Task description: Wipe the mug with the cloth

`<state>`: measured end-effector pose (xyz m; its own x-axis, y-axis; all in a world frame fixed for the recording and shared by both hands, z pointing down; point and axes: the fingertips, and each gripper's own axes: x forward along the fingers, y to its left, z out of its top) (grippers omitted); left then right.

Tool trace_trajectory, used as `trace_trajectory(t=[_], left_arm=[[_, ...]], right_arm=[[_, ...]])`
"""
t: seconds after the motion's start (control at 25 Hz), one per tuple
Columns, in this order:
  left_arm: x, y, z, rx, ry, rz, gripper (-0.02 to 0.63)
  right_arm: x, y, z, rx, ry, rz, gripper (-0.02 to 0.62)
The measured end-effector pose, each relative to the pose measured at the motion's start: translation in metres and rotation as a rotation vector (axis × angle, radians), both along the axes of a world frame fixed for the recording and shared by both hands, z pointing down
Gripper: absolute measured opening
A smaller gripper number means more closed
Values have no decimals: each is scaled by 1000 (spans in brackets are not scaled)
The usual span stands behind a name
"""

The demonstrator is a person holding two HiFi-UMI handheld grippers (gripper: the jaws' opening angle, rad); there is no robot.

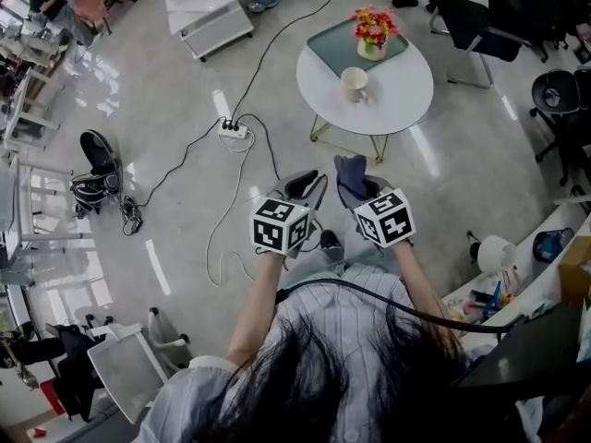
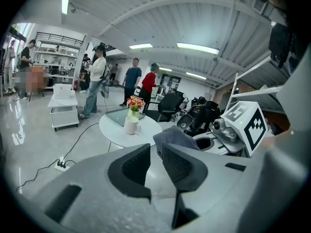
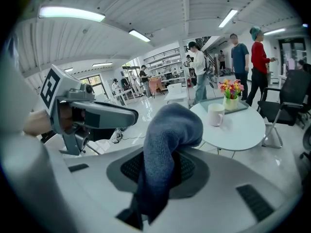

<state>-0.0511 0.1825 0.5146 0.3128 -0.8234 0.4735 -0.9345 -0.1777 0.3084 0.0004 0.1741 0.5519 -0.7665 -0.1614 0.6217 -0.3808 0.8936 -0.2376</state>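
Observation:
A white mug (image 1: pixel 355 83) stands on a round white table (image 1: pixel 402 95) some way ahead of me across the floor. It also shows in the left gripper view as the mug (image 2: pixel 131 125) and in the right gripper view as the mug (image 3: pixel 215 114). My right gripper (image 1: pixel 353 177) (image 3: pixel 163 153) is shut on a blue-grey cloth (image 3: pixel 165 130) that bulges up over its jaws. My left gripper (image 1: pixel 303 183) (image 2: pixel 154 148) is held beside it, its jaws open by a narrow gap with nothing between them. Both are held in the air, well short of the table.
A vase of flowers (image 1: pixel 373 30) on a green tray (image 1: pixel 337 44) shares the table. A power strip (image 1: pixel 235 130) and its cables lie on the floor to the left. A white cart (image 1: pixel 205 7), office chairs (image 1: pixel 480 21) and a cluttered desk (image 1: pixel 517 284) ring the room; people stand beyond.

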Motion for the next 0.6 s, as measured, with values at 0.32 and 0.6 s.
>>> trace_trajectory(t=[0.32, 0.6], left_arm=[[3, 6, -2, 2, -82, 28, 87], [-2, 5, 1, 11, -58, 8, 87]], right_arm=[[-4, 7, -2, 0, -6, -22, 101], [-4, 7, 2, 5, 4, -30, 101]])
